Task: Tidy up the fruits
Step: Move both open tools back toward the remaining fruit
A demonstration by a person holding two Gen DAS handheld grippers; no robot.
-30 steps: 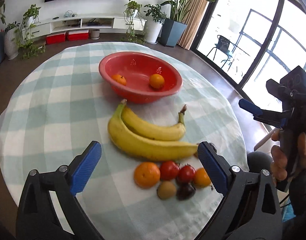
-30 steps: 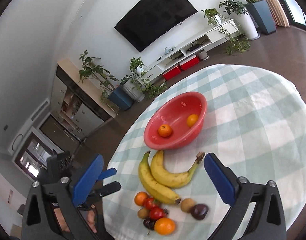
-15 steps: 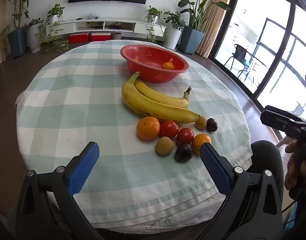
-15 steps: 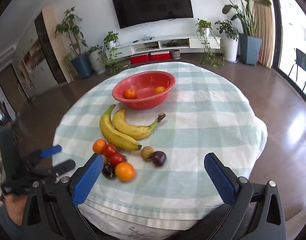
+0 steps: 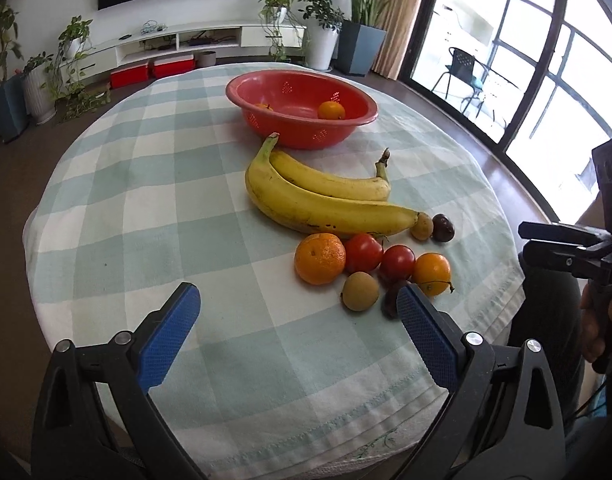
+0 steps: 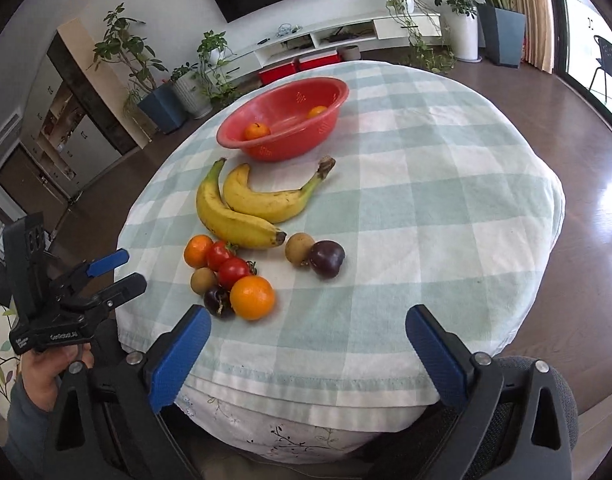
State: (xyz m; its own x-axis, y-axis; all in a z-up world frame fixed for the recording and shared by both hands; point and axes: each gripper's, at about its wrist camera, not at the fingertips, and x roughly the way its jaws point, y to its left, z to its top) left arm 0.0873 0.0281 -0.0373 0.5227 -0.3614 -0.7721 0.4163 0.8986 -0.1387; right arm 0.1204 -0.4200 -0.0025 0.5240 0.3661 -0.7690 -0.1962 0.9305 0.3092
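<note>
A red bowl [image 5: 297, 136] [image 6: 281, 148] with two oranges in it stands at the far side of the checked tablecloth. Two bananas [image 5: 326, 204] [image 6: 241, 216] lie in front of it. Nearer me sits a cluster of oranges [image 5: 320, 258] [image 6: 251, 298], tomatoes [image 5: 364, 252], brown fruits and dark plums [image 6: 326, 258]. My left gripper [image 5: 297, 296] [image 6: 129, 268] hovers just short of the cluster, jaws wide and closing on nothing. My right gripper [image 6: 308, 310] [image 5: 524, 242] hangs over the table's near edge, jaws also wide, closing, nothing between them.
The round table's cloth [image 6: 426, 200] hangs over the near edge. Behind it are a low TV shelf [image 5: 193, 40], potted plants [image 6: 165, 92] and a glass door [image 5: 506, 60]. A hand [image 6: 45, 368] holds the left gripper.
Both grippers have come closer to the fruit cluster and both pairs of jaws have narrowed a little. The right wrist view has rolled and swung round to face the table squarely.
</note>
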